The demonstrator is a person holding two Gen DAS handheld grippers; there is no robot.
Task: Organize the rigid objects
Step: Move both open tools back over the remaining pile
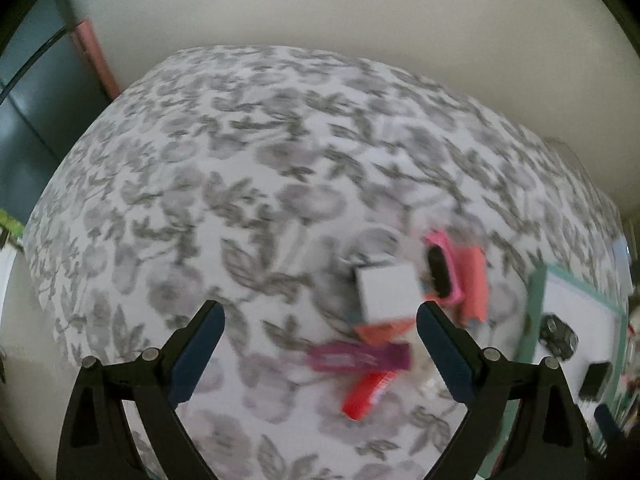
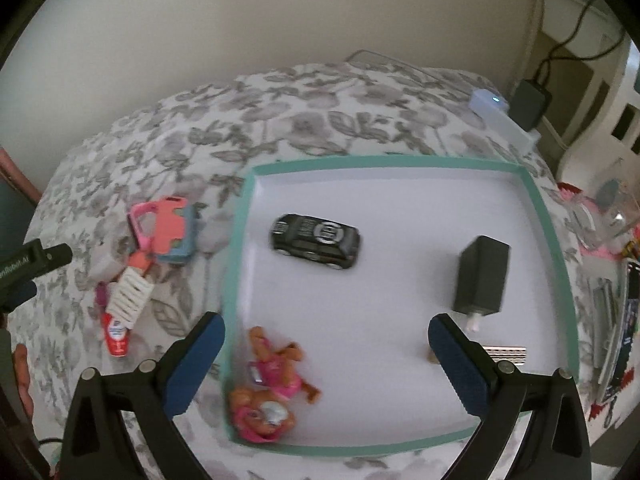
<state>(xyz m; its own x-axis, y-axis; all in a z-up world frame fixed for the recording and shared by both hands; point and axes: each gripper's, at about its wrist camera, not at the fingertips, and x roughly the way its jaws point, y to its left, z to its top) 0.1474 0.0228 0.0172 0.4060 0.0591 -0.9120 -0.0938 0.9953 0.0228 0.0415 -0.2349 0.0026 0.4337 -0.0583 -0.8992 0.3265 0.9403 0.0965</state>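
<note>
A teal-rimmed tray (image 2: 384,161) with a white floor lies on the floral cloth. In it are a black toy car (image 2: 316,242), a black charger (image 2: 482,280) and a pink dog figure (image 2: 268,388). My right gripper (image 2: 326,328) hovers over the tray, open and empty. Left of the tray is a pile: a pink phone case (image 2: 160,224), a white ribbed piece (image 2: 130,296) and a red tube (image 2: 116,336). My left gripper (image 1: 318,320) stands open and empty above the cloth. The blurred pile sits by its right finger: white box (image 1: 386,290), pink phone case (image 1: 442,270), purple item (image 1: 360,358), red tube (image 1: 366,394).
The floral cloth (image 1: 240,160) covers a table against a pale wall. At the back right sit a white device with a blue light (image 2: 490,104) and a black adapter (image 2: 530,104) with cables. Clear plastic and papers (image 2: 616,216) crowd the right edge.
</note>
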